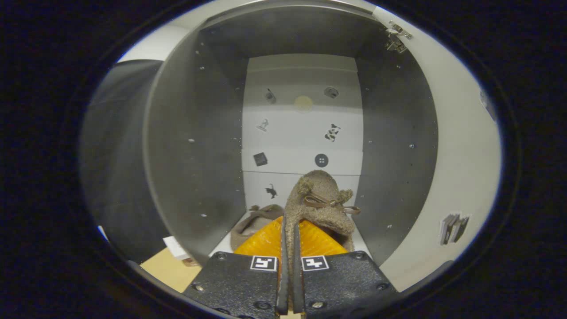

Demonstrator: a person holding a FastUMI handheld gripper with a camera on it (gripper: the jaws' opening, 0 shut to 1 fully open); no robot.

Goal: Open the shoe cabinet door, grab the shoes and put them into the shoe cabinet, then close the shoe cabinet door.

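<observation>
Claw (pixel 289 248) pinches fuzzy shoe (pixel 320 199) inside open cabinet (pixel 195 146), walls near.

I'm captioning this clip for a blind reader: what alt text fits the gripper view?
The tongs are shut on a fuzzy brown shoe with a bow, holding it inside the open shoe cabinet. A second matching shoe lies on the cabinet floor, left of the held one; the open door stands to the right.
</observation>
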